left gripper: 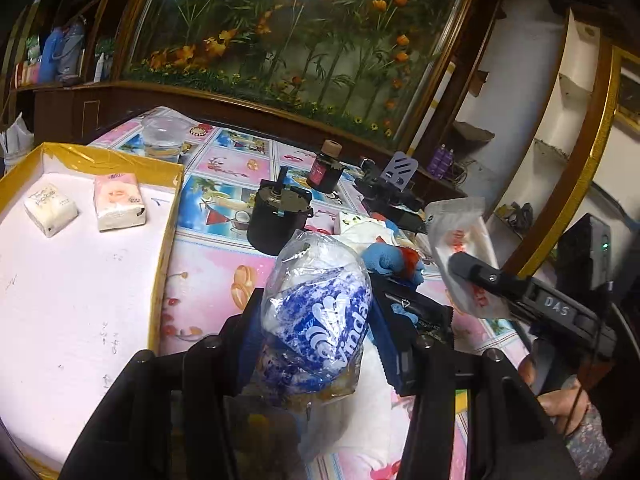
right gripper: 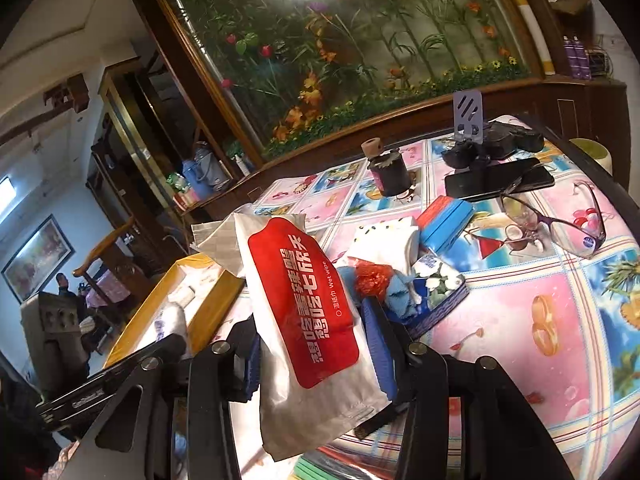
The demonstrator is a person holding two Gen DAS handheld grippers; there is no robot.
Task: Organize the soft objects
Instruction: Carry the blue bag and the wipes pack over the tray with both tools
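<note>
My left gripper [left gripper: 316, 320] is shut on a blue-and-white Vinda tissue pack [left gripper: 316, 272] in clear wrap, held above the floral tablecloth just right of the yellow-rimmed box [left gripper: 172, 208]. Two small tissue packs [left gripper: 50, 208] [left gripper: 118, 206] lie in the box. My right gripper [right gripper: 312, 320] is shut on a silver wet-wipe pack with a red label [right gripper: 304, 300], held upright; the left wrist view shows this gripper [left gripper: 480, 276] at the right. Behind both grippers lies a pile: a blue cloth [left gripper: 384, 258], a white tissue pack [right gripper: 400, 240], a floral pack [right gripper: 440, 284] and a red-blue sponge [right gripper: 444, 220].
A black motor [left gripper: 276, 216], a dark bottle [left gripper: 326, 170] and a clear cup [left gripper: 164, 136] stand on the table behind the box. Glasses [right gripper: 560, 216], a phone [right gripper: 496, 178] and a phone stand [right gripper: 468, 116] sit at the far right. A wooden cabinet borders the table's back edge.
</note>
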